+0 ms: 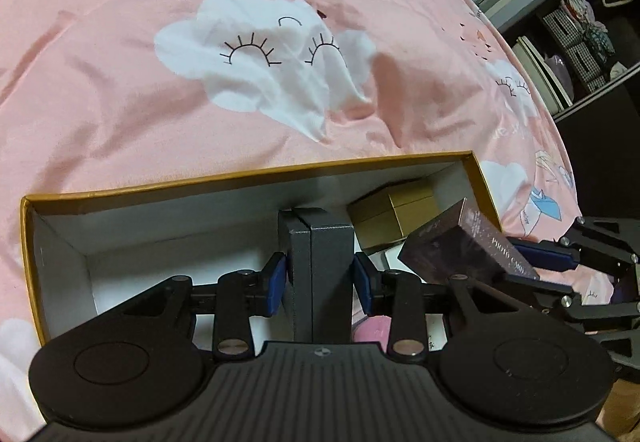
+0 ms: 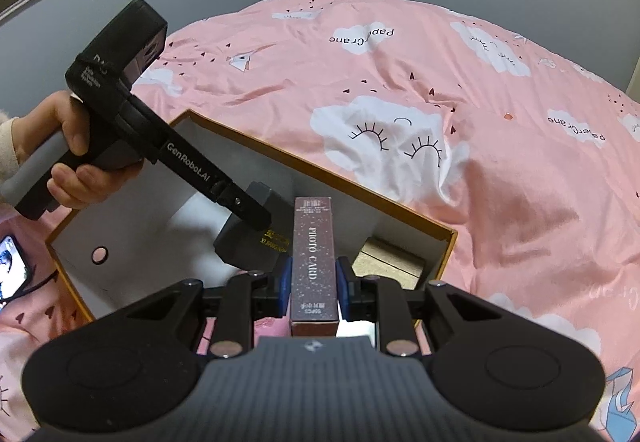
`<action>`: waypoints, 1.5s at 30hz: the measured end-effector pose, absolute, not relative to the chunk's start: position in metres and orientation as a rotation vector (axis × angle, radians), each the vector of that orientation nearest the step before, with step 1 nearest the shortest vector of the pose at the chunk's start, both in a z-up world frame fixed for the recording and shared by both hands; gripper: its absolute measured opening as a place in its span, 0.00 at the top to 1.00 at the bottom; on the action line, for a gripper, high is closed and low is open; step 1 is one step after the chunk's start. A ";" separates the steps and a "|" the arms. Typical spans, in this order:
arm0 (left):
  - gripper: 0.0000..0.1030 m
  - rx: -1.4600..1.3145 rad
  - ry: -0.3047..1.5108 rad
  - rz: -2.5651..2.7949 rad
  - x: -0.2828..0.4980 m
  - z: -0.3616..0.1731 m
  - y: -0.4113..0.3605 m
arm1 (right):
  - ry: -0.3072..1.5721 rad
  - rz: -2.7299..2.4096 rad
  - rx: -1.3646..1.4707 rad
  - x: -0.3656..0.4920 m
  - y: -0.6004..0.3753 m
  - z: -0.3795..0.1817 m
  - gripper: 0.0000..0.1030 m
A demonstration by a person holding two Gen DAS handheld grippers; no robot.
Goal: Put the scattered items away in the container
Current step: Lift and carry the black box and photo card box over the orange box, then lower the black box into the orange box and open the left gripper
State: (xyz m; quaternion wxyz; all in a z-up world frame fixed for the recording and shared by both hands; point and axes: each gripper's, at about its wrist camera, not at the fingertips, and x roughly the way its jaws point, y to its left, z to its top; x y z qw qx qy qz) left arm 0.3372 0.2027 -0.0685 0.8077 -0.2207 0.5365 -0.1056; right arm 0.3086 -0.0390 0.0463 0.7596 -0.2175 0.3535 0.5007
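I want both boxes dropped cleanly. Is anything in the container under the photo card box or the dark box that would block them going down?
Partly. A gold box sits in the container at its far right corner, close beside the photo card box. Left of the dark box, the floor looks bare.

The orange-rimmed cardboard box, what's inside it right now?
Inside the cardboard box lies a gold box; the held dark grey box and photo card box hang over it, hiding part of the floor.

Dark grey box (image 1: pixel 322 266) between left claw (image 1: pixel 321 282) pads, over open container (image 1: pixel 240 181).
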 end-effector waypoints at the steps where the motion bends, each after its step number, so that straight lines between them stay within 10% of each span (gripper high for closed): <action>1: 0.60 -0.461 1.160 -0.211 0.338 -0.069 0.202 | 0.769 1.090 -0.476 0.309 -0.038 0.046 0.76; 18: 0.53 -0.237 1.276 0.031 0.334 -0.077 0.188 | 0.754 1.079 -0.492 0.306 -0.038 0.046 0.76; 45: 0.71 -0.399 1.228 -0.139 0.356 -0.098 0.154 | 0.718 1.036 -0.605 0.314 -0.032 0.039 0.76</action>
